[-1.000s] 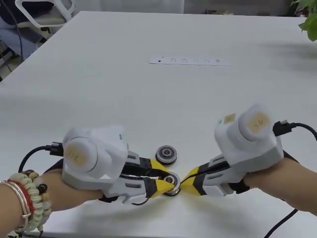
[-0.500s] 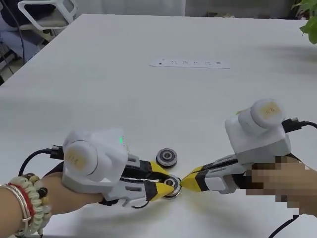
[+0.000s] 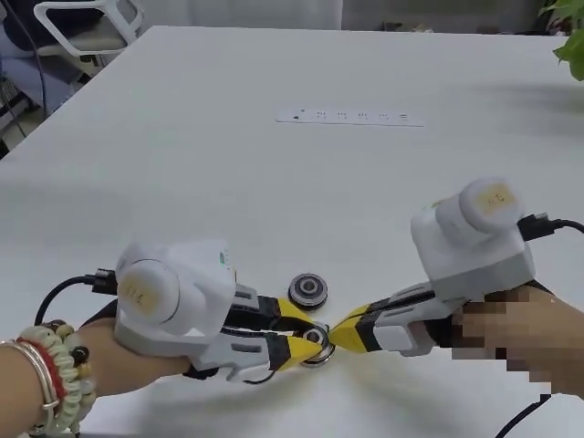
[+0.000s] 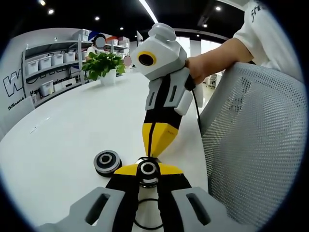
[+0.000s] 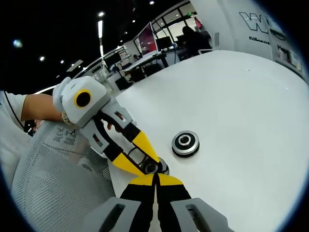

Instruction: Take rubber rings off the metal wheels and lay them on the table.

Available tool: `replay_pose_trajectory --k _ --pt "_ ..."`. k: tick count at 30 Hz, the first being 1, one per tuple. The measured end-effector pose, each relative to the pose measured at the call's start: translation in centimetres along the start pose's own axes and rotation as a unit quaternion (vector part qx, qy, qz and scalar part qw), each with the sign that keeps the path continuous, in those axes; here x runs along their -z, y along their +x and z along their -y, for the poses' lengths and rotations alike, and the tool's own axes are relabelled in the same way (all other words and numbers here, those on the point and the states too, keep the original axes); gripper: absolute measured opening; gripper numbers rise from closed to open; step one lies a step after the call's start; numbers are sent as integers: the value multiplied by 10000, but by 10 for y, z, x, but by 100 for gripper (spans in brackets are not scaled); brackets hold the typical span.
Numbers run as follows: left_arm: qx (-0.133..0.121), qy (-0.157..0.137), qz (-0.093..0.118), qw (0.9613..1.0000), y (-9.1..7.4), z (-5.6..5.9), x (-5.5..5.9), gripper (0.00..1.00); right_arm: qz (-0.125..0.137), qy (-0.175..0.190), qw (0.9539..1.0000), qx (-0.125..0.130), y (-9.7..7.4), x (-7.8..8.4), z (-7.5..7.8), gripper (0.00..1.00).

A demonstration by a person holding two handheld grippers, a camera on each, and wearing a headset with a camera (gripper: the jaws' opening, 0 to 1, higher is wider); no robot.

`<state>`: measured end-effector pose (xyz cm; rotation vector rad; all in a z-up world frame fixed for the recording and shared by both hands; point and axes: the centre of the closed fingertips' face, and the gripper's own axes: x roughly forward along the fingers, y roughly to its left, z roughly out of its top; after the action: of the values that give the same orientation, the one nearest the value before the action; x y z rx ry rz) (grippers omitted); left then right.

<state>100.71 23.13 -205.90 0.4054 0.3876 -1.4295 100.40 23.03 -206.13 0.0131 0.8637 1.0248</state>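
A small metal wheel (image 3: 317,338) sits at the table's near edge, with my left gripper (image 3: 306,341) shut on it from the left. In the left gripper view the wheel (image 4: 147,170) is clamped between the yellow tips. My right gripper (image 3: 336,339) comes from the right, its jaws shut and their point touching the wheel's rim (image 5: 151,167). I cannot tell whether it pinches a rubber ring. A second wheel (image 3: 308,290) with a black rubber ring lies flat just behind, free of both grippers.
A thin black loop (image 3: 258,377) lies on the table under the left gripper. A white power strip (image 3: 350,116) lies far back in the middle. A chair (image 3: 87,23) stands at the far left corner, a plant (image 3: 570,36) at the far right.
The right gripper's body has risen and tilted a little, its tip staying at the wheel. The left gripper and the second wheel have hardly moved.
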Motion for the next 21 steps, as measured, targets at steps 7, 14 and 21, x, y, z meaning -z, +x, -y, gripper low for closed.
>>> replay_pose_trajectory --k 7,14,21 --pt "9 -2 5 10000 1 1 0 8 33 -181 9998 -79 2 -2 -7 0" --pt "12 -6 4 10000 1 1 0 8 60 -178 9998 -85 1 -2 -5 0" --pt "18 -4 3 10000 1 1 0 8 235 -213 9992 -228 1 -9 -11 0"
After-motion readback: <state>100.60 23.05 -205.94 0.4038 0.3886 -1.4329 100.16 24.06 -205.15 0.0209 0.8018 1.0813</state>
